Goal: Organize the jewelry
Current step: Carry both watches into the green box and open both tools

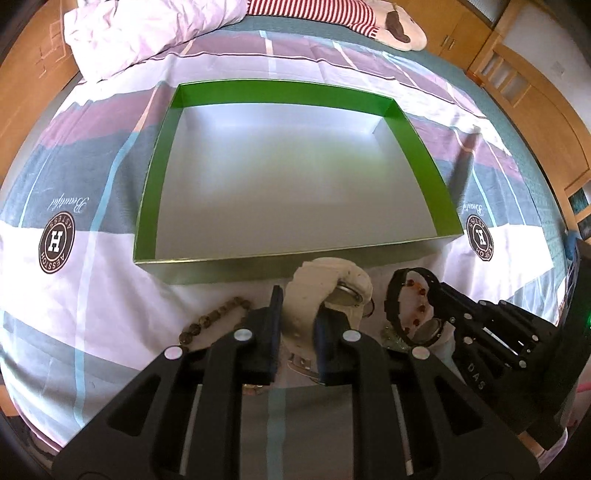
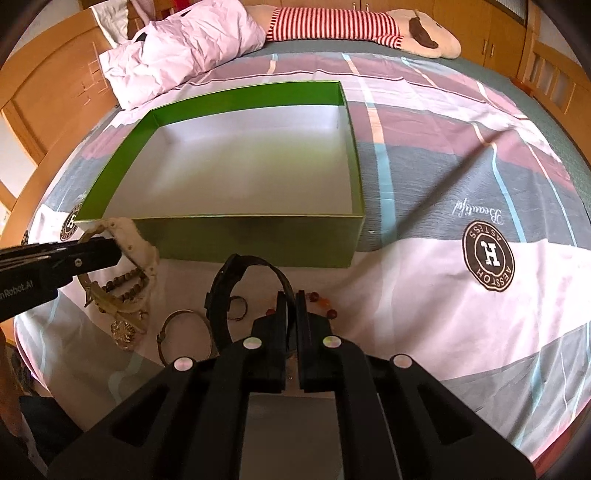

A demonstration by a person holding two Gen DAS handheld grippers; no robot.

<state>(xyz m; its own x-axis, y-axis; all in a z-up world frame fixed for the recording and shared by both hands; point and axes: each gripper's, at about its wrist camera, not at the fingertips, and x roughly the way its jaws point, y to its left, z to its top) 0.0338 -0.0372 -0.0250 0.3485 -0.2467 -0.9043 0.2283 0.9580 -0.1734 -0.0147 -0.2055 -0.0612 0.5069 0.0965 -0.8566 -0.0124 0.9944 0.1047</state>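
A green box (image 1: pixel 159 155) with a grey floor lies empty on the bed; it also shows in the right wrist view (image 2: pixel 258 240). My left gripper (image 1: pixel 297 325) is shut on the strap of a cream-white watch (image 1: pixel 332 280), just in front of the box's near wall. The same watch shows at the left of the right wrist view (image 2: pixel 136 243). My right gripper (image 2: pixel 291 306) is shut on the band of a black watch (image 2: pixel 221 291), also seen in the left wrist view (image 1: pixel 402 291). A brown bead bracelet (image 1: pixel 218 317), amber beads (image 2: pixel 321 301) and a metal bangle (image 2: pixel 184 339) lie on the sheet.
A patterned bedsheet (image 2: pixel 461 314) covers the bed. A crumpled white pillow (image 2: pixel 177 48) and a striped plush toy (image 2: pixel 369 26) lie at the far side. Wooden cabinets (image 1: pixel 535 92) line the wall. A small gold brooch (image 2: pixel 123 330) lies by the bangle.
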